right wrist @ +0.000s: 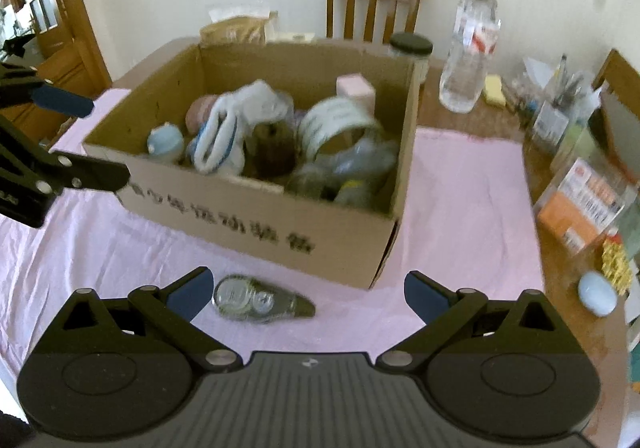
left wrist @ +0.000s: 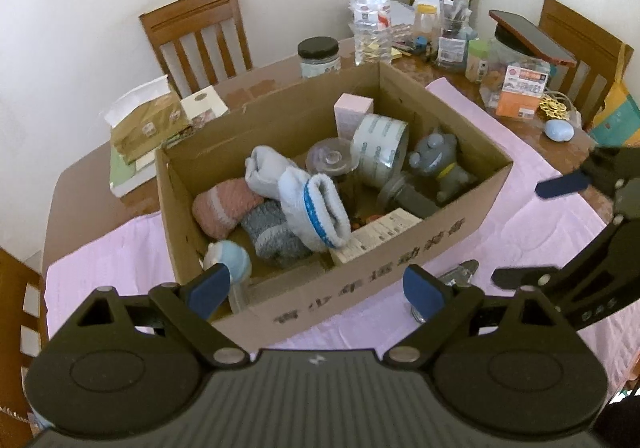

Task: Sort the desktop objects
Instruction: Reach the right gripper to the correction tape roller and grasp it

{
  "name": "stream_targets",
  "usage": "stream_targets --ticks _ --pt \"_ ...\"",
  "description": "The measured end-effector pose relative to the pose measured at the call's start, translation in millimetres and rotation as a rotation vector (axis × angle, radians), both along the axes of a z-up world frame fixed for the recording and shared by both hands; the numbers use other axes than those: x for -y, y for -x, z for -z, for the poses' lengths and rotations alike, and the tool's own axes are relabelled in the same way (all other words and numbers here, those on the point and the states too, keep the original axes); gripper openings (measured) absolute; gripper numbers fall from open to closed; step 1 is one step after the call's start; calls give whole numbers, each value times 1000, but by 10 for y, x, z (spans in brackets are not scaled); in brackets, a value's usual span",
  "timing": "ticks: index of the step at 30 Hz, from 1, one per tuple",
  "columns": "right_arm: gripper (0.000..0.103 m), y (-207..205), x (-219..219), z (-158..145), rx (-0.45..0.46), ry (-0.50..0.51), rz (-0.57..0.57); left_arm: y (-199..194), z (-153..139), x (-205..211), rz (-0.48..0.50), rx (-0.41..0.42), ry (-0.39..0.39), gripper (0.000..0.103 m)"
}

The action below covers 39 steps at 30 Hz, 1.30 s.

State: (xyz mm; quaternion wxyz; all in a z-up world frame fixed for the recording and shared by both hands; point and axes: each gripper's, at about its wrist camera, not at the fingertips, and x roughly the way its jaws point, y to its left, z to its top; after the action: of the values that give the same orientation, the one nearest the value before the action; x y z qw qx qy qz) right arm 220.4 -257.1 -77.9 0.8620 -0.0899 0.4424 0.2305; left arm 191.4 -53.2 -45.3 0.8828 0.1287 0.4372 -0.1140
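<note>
An open cardboard box [left wrist: 360, 264] stands on a pink cloth [right wrist: 460, 188]. It holds rolled socks [left wrist: 316, 208], a tape roll [left wrist: 380, 152], a grey toy figure [left wrist: 440, 164], a pink carton [left wrist: 352, 108] and other small items. My left gripper [left wrist: 318, 288] hovers open over the box's near wall, with nothing between its fingers. A clear correction-tape dispenser [right wrist: 260, 302] lies on the cloth in front of the box [right wrist: 240, 208]. My right gripper [right wrist: 308, 300] is open above it, its left finger closest to the dispenser and neither pad touching it.
Beyond the box stand a water bottle [left wrist: 370, 12] and a black-lidded jar [left wrist: 319, 56]. Jars, boxes and a phone [left wrist: 532, 36] crowd the table's right side, with a pale blue egg-shaped item [right wrist: 598, 298] near its edge. Paper bags [left wrist: 148, 124] lie at the left. Wooden chairs ring the table.
</note>
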Motion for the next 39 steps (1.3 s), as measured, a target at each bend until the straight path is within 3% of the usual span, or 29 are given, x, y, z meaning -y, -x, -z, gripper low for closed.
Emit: stream_targets --ticks 5,14,23,39 --pt "103 23 -55 238 -54 6 -1 96 53 5 -19 12 -28 94" --pt "103 -58 -130 566 -150 -18 30 187 129 -104 -65 -11 10 94" --pt "103 -74 -290 769 -165 15 43 274 215 -251 -109 -32 35 94" --pt "103 -91 -660 808 -103 108 50 363 312 -529 -167 -50 58 94"
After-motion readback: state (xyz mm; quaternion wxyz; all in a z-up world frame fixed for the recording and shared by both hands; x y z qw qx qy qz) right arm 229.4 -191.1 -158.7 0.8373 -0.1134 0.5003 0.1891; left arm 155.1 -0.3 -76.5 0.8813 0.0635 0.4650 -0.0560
